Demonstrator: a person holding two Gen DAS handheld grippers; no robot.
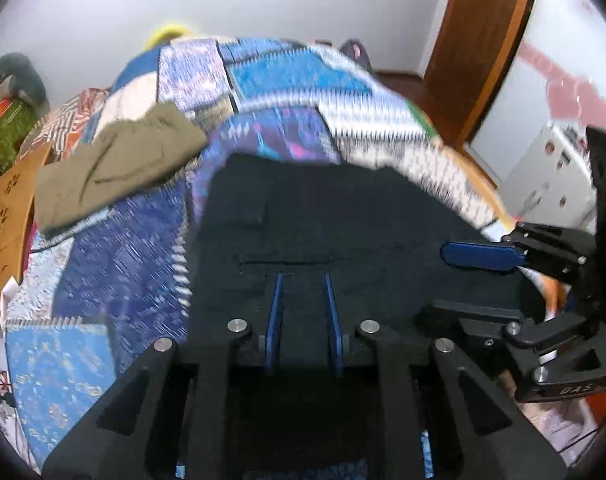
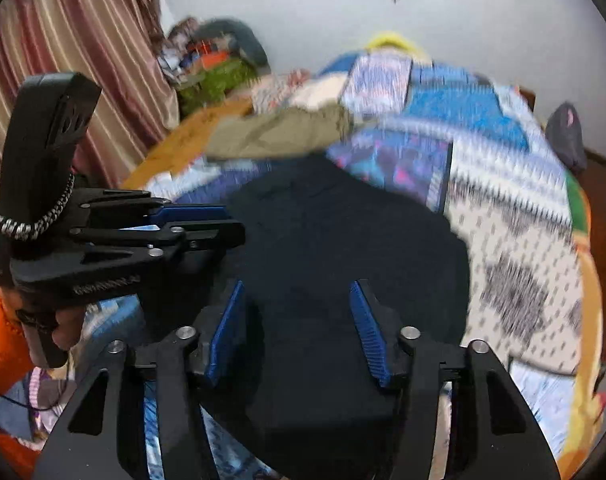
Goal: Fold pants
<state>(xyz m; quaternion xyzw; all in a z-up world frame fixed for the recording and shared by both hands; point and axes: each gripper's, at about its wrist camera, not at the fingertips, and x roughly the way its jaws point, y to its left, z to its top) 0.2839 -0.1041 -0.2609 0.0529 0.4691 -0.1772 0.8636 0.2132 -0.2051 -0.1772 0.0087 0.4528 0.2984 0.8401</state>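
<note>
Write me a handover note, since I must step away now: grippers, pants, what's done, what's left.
Left gripper: jaws narrow, low over the dark pants. Whether they pinch cloth cannot be told.
Right gripper: open, over the same pants, holding nothing.
Dark pants: spread flat on the quilt, in front of both grippers.
Olive garment: crumpled farther back on the quilt, untouched.
Done: the dark pants are laid out. How far they are folded cannot be told through the blur.
Left: probably finish folding the dark pants, then perhaps the olive garment.

Two pants: black pants [image 1: 343, 216], olive pants [image 1: 115, 156].
</note>
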